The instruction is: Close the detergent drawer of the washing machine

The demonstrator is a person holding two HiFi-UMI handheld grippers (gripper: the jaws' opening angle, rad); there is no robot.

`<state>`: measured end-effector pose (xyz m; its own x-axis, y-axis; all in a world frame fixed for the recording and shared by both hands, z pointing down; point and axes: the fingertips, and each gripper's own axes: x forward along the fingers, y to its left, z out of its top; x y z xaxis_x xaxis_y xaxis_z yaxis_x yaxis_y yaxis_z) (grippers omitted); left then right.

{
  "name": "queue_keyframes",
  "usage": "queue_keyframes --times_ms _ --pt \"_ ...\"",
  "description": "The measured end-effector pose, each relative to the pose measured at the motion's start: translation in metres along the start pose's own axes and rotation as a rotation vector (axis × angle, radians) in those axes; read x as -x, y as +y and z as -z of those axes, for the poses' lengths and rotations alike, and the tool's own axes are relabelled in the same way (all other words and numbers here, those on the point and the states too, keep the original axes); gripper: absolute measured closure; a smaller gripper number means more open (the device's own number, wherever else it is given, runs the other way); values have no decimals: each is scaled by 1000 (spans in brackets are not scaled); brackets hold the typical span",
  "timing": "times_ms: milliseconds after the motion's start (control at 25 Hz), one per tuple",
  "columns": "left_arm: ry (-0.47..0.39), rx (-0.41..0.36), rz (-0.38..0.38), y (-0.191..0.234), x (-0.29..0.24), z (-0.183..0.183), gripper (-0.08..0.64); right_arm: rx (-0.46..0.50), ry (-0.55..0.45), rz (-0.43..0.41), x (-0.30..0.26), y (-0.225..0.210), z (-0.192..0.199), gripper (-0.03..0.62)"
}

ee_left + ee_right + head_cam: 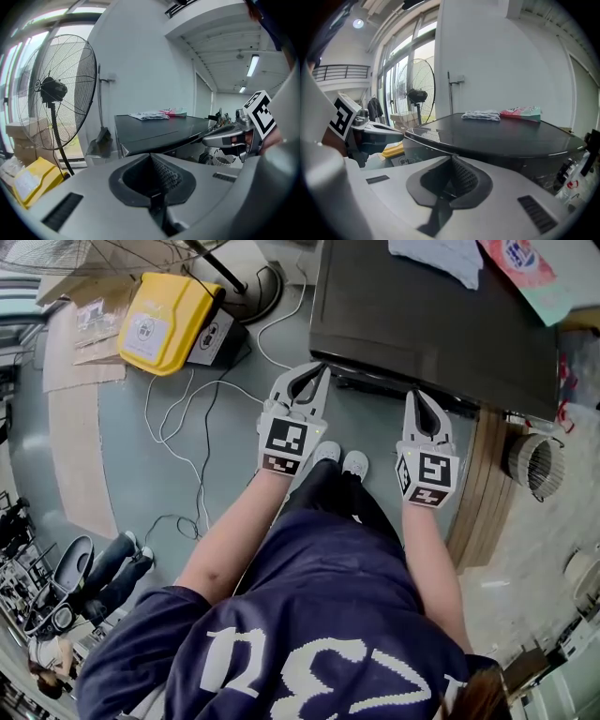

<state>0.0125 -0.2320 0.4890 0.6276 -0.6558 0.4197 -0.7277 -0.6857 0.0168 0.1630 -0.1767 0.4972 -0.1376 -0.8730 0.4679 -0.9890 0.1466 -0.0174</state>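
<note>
Left gripper point(322, 368) and right gripper point(413, 396) are both showing jaws fully together, with nothing between them. Both forearms are reaching forward from the standing person, side by side but apart, each gripper tilting slightly downward. Their tips are pointing at the front edge of the washing machine point(431, 320), the left one at its left corner. The machine's front is facing the person, its long edge running across the head view and slanting down to the right. The detergent drawer itself cannot be singled out.
</note>
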Motion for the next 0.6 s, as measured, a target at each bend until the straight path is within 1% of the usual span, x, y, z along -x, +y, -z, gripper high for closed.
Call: queue_keyframes --times_ms 80,280,600 --pt "-1 1 -2 0 -1 0 540 -12 -3 4 -1 -1 0 575" --pt "-2 9 -5 2 -3 -1 540 -3 0 11 -4 -1 0 575" --pt "-3 31 -22 7 -12 -4 541 -35 12 10 -14 -7 -4 575"
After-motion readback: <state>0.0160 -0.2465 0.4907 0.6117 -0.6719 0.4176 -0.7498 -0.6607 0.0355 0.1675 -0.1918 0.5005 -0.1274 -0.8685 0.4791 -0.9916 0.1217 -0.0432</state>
